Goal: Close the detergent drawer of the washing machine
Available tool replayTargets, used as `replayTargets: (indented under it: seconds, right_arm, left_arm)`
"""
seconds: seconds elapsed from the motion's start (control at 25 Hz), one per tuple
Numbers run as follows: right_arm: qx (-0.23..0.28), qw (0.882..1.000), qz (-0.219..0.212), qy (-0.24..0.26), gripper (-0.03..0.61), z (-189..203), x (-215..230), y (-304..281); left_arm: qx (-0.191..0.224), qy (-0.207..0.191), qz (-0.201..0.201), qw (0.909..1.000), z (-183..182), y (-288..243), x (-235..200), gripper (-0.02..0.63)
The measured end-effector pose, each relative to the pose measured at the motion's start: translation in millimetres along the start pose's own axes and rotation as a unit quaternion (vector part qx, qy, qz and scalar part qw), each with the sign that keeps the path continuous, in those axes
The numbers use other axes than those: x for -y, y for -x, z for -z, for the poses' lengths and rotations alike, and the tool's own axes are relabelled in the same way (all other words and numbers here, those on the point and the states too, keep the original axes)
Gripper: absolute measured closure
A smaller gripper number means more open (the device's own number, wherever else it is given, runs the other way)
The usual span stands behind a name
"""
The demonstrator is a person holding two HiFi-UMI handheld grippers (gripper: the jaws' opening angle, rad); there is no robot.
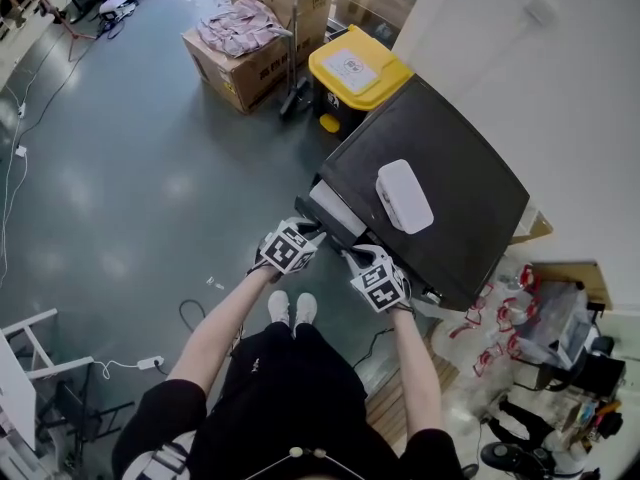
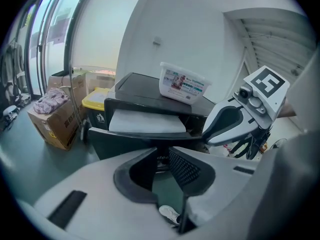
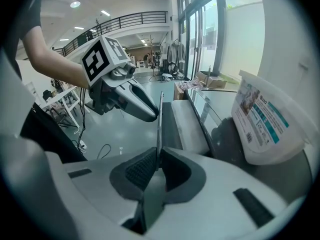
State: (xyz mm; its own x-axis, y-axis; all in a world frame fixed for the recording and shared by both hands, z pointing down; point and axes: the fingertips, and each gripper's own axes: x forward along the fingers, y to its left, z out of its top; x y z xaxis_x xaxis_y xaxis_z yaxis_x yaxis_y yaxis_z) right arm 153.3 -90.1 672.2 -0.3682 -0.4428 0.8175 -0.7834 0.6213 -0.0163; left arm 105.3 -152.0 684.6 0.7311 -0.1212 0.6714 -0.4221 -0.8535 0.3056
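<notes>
— Drawer?
— White plastic detergent drawer stands pulled out of the black box-shaped washing machine.
— Tongs?
— Left gripper: jaws partly apart, pinching nothing, dark front panel just ahead. Right gripper: nearly closed, clamped on that panel's edge.

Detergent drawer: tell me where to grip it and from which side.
Pinch the front panel of the detergent drawer at its upper edge, coming down from the front. It stands out from the washing machine and is thin enough for jaws, as the right gripper shows.
</notes>
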Motion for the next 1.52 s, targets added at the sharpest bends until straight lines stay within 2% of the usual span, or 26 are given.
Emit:
replayTargets:
  seconds: [0.44,0.68,0.96,1.36,1.52]
  right_arm:
    - [-0.011,0.999,0.027,-0.014,0.54,-6,24,3]
    - [-0.025,0.999,0.04,-0.026,0.54,-5,30,1]
    - [-0.049,0.995,0.079,-0.041,0.538,-5,35,0]
    - [-0.078,0.991,0.103,-0.04,0.538,-6,45,2]
    - [-0.086,0.987,0.132,-0.033,0.537,-7,49,1]
  left_arm:
    - [0.018,0.045,-0.011,0.9988,-20,-12,-7,0.541]
    - [0.017,0.045,-0.01,0.9988,-23,-18,-9,0.541]
    - [0.02,0.05,-0.011,0.9985,-26,-20,-12,0.541]
    - [0.024,0.055,-0.01,0.9981,-34,-26,-12,0.541]
    - [0.026,0.054,-0.013,0.9981,-38,-29,-15,0.541]
